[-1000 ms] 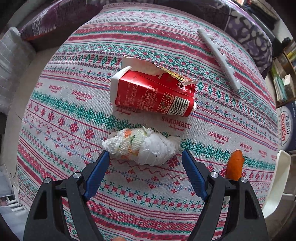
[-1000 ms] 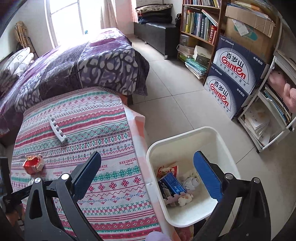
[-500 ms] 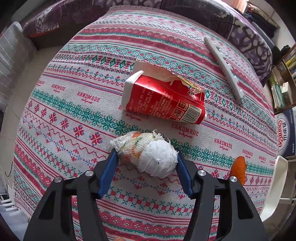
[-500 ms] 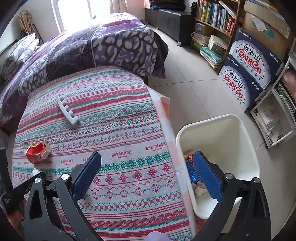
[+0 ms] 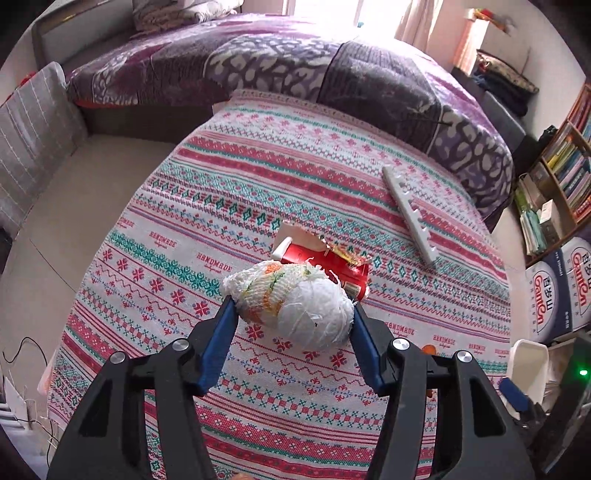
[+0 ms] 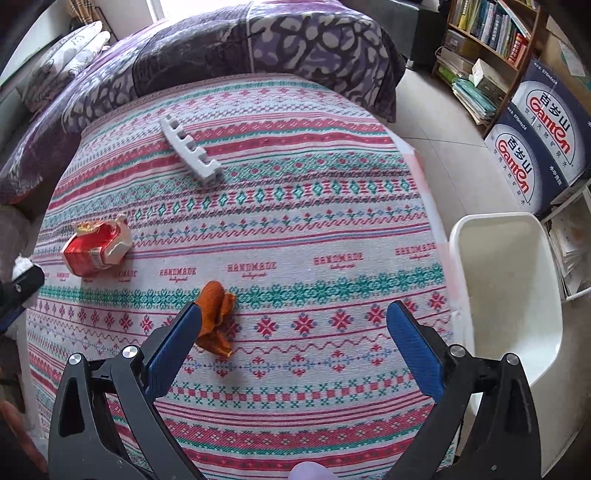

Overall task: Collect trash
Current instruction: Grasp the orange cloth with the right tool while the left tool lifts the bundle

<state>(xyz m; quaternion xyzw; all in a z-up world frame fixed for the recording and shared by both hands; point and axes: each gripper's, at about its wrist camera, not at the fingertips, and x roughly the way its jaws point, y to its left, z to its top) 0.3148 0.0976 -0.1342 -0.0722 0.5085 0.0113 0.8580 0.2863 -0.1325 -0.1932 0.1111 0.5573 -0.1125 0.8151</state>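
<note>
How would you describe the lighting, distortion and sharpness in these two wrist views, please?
Left wrist view: window blown out white at the top, tablecloth bowed by the fisheye, white foam net wad sharp. Right wrist view: even daylight, soft shadow beside the orange peel, white bin stretched at the edge.

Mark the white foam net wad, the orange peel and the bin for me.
white foam net wad (image 5: 295, 304), left wrist view, middle of the wad.
orange peel (image 6: 215, 317), right wrist view, centre of the peel.
white bin (image 6: 456, 254), right wrist view, near rim.

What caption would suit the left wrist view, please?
Left gripper clamps a white foam-net wad above the patterned tablecloth.
</note>
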